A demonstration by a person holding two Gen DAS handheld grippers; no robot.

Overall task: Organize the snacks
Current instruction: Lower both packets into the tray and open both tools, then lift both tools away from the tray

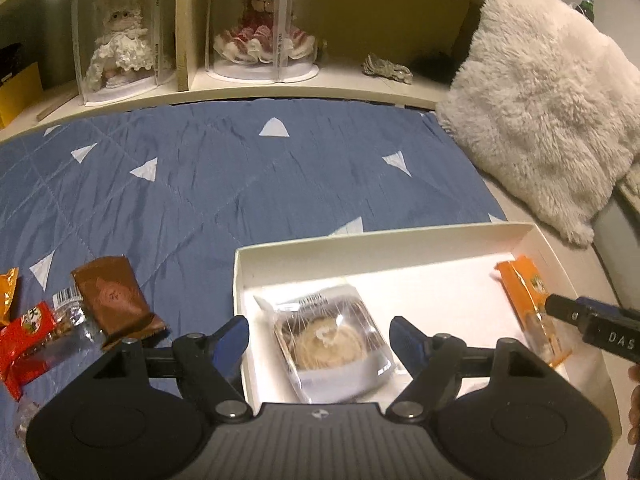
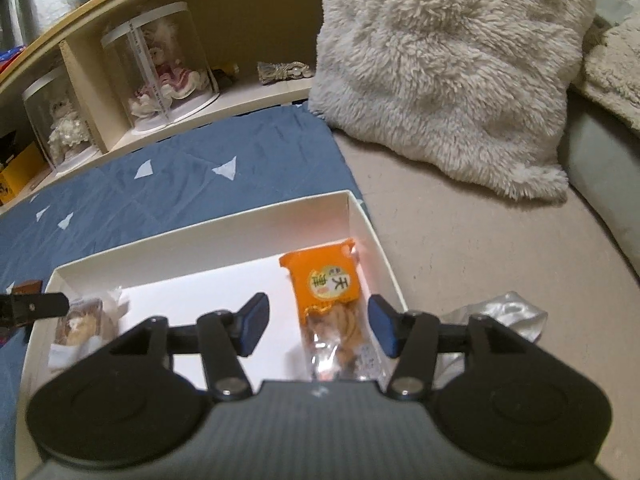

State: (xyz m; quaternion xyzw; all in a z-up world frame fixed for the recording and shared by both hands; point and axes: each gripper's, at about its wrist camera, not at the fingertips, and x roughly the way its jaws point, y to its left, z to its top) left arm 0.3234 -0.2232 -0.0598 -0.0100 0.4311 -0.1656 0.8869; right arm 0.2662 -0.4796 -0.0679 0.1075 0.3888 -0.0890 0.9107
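A white open box [image 1: 400,240] lies on the blue quilt; it also shows in the right wrist view [image 2: 200,236]. Inside lie a clear-wrapped pastry [image 1: 332,340] [image 2: 82,326] and an orange snack packet [image 1: 528,300] [image 2: 328,280]. My left gripper [image 1: 318,344] is open, its fingers on either side of the pastry, just above it. My right gripper [image 2: 318,326] is open over the orange packet; one finger of it shows in the left wrist view [image 1: 592,320]. Outside the box on the left lie a brown packet [image 1: 116,296], a red packet [image 1: 28,340] and a clear packet [image 1: 70,308].
A fluffy white pillow [image 1: 552,120] [image 2: 440,60] leans at the right. A shelf [image 1: 280,84] behind the bed holds dolls in clear cases [image 1: 260,24]. An orange packet [image 1: 8,292] lies at the far left. Crumpled clear plastic [image 2: 500,316] lies right of the box.
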